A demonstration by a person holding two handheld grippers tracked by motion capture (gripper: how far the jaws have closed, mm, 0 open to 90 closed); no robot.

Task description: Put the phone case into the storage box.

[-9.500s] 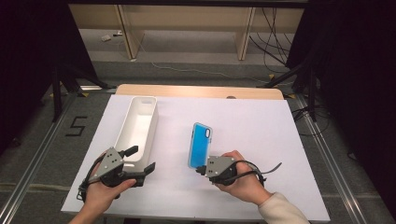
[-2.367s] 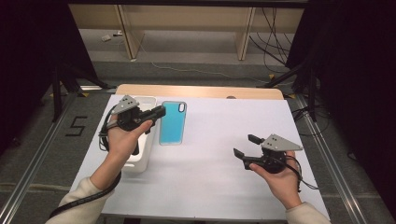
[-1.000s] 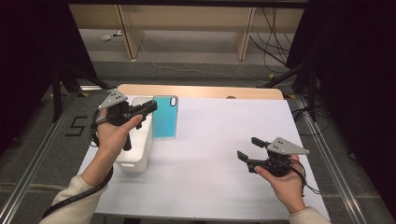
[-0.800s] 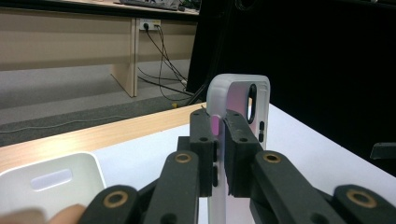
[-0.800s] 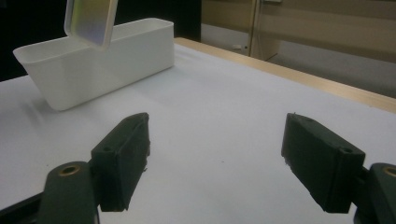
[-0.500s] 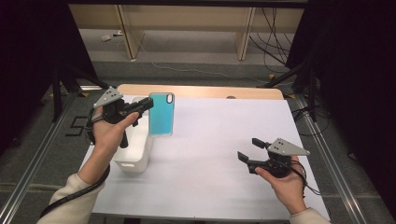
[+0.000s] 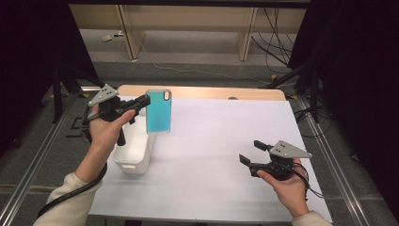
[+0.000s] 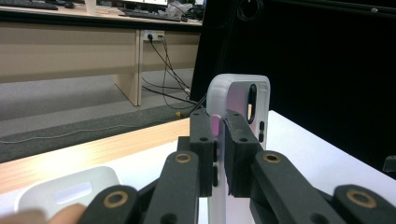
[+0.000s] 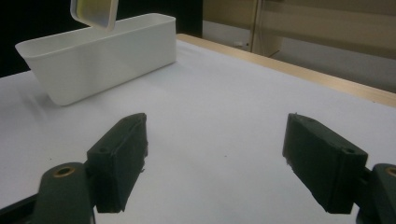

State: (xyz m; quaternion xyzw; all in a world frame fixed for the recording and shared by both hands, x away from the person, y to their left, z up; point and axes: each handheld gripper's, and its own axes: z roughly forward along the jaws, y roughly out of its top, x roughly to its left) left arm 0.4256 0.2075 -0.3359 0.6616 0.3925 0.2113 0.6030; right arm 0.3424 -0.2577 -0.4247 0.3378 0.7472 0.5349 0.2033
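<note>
One phone case, teal face toward the high view, hangs upright in the air, pinched at its left edge by the left tongs. In the left gripper view we see the case edge-on, clamped between the two black jaws, its camera cut-out at the top. It sits above the far end of one white bin, lifted clear of the surface; whether it is directly over the bin's opening or just beside its right rim we cannot tell.

We see the left hand raised, forearm coming up from the bottom left in a cream sleeve, tongs pointing right. The right hand sits low at the near right of the surface, well apart from the case and bin. The right tongs point left with jaws spread wide and gripping nothing; in the right gripper view we see bare white surface between the jaws, with the bin beyond and a lower corner of the case above it.

Count: two tongs, two hands, one case, one bin
</note>
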